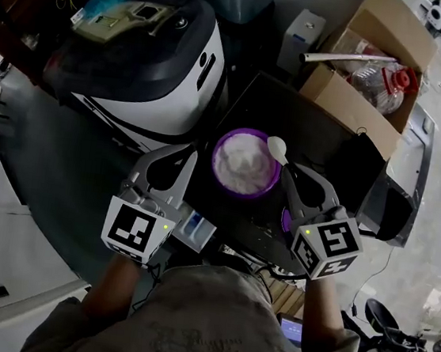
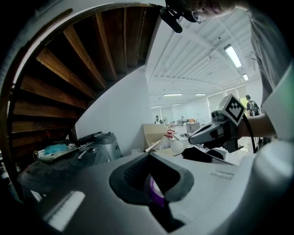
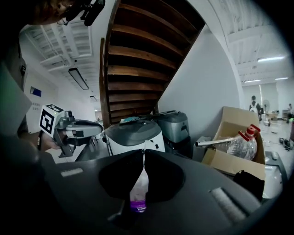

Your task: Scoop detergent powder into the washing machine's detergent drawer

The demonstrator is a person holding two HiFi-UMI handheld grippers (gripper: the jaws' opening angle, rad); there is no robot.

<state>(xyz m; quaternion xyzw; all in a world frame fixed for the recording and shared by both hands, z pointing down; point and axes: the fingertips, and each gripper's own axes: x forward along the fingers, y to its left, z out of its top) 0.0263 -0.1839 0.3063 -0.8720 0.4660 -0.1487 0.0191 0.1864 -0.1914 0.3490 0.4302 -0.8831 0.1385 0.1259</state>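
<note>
A purple tub (image 1: 239, 188) of white detergent powder rests on the black machine top (image 1: 328, 141). My left gripper (image 1: 193, 160) is shut on the tub's left rim; the purple rim (image 2: 154, 190) shows between its closed jaws. My right gripper (image 1: 289, 172) is shut on the handle (image 3: 137, 186) of a white spoon (image 1: 277, 147). The spoon's bowl hangs over the tub's right rim and also shows in the left gripper view (image 2: 178, 145). The detergent drawer (image 1: 198, 228) stands pulled out just below the left gripper, with a bluish compartment showing.
A white and black appliance (image 1: 146, 66) stands to the left, with a blue cloth and a tray on its lid. At the back right, a cardboard box (image 1: 356, 108) holds a plastic bottle (image 1: 380, 79) and a pipe. Wooden stairs (image 3: 138, 69) rise overhead.
</note>
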